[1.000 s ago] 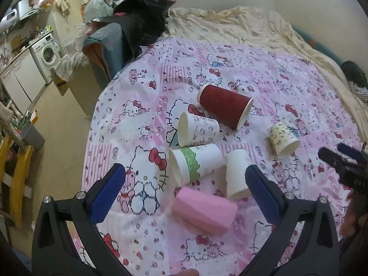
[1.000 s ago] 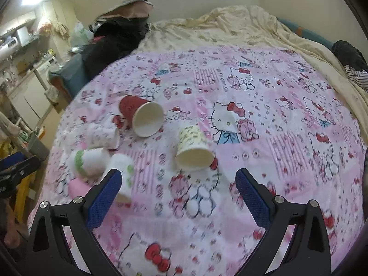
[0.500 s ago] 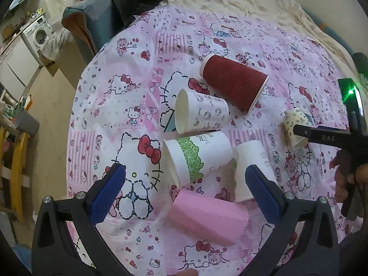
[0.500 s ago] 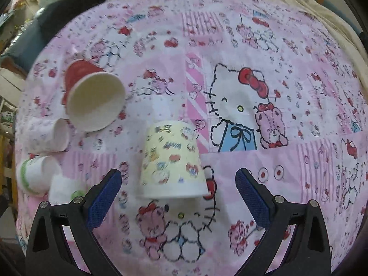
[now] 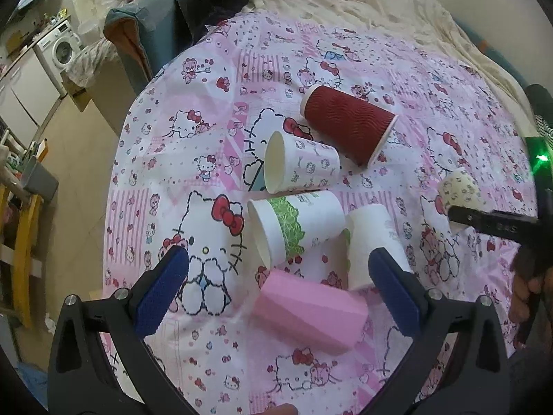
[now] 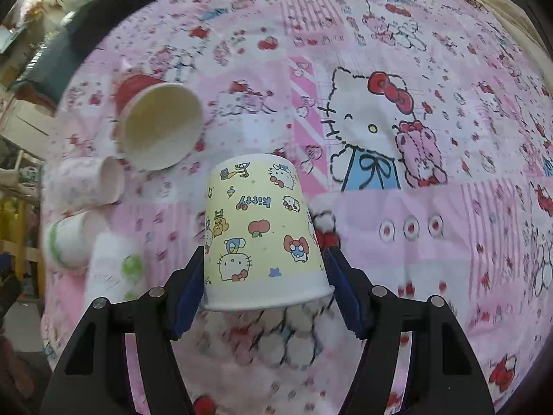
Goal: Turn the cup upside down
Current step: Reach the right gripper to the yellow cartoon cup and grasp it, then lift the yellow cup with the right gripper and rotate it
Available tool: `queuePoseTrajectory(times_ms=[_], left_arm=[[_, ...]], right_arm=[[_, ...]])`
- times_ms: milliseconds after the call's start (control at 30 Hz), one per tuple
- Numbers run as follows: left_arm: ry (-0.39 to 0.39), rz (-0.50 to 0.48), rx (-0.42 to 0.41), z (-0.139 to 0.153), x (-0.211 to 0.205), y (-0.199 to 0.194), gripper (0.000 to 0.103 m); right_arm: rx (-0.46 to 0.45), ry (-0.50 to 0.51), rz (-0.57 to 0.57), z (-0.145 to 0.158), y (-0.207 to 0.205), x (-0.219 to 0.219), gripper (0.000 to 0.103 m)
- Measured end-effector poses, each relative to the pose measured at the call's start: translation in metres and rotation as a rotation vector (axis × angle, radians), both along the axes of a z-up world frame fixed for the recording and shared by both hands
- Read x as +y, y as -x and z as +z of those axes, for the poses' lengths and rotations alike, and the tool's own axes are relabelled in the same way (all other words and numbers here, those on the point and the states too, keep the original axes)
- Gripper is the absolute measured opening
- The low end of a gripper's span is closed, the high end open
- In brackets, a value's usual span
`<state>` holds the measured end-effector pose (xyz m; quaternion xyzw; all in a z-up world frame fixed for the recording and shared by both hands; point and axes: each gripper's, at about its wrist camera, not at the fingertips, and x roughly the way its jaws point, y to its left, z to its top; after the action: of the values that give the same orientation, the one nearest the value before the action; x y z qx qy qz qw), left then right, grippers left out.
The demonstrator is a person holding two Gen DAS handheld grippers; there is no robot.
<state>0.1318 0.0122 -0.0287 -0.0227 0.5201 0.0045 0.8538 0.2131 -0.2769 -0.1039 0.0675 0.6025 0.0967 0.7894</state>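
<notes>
A yellow Hello Kitty paper cup (image 6: pixel 259 238) sits between my right gripper's (image 6: pixel 264 276) blue pads, which press on its sides near the rim; its base points away from the camera. It also shows at the right of the left wrist view (image 5: pixel 459 190), behind the right gripper (image 5: pixel 484 219). My left gripper (image 5: pixel 276 283) is open and empty above a cluster of cups lying on their sides: red (image 5: pixel 349 124), patterned white (image 5: pixel 300 166), green-banded (image 5: pixel 297 228), plain white (image 5: pixel 373 242) and pink (image 5: pixel 307 311).
The cups lie on a pink Hello Kitty sheet (image 5: pixel 207 159) over a bed. The bed's left edge drops to the floor (image 5: pixel 79 173). A chair with clothes (image 5: pixel 148 34) stands at the far left. A cream blanket (image 5: pixel 363 0) covers the far end.
My right gripper has moved down onto the yellow cup and closed on its sides. The left gripper has stayed open and drifted slightly closer to the cup cluster.
</notes>
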Motion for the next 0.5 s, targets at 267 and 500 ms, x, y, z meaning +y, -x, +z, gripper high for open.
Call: queuePoseTrajectory(times_ms=[267,500], left_arm=[[0.02,0.025,-0.006,0.017,0.013,0.049,0.103],[0.031,0.063,-0.013,0.017,0.033,0.107,0.103]], right_arm=[[-0.012,-0.098,0.051,0.041,0.079,0.02,0.07],[0.087,-0.19,0.069,0.025,0.153,0.053,0.07]])
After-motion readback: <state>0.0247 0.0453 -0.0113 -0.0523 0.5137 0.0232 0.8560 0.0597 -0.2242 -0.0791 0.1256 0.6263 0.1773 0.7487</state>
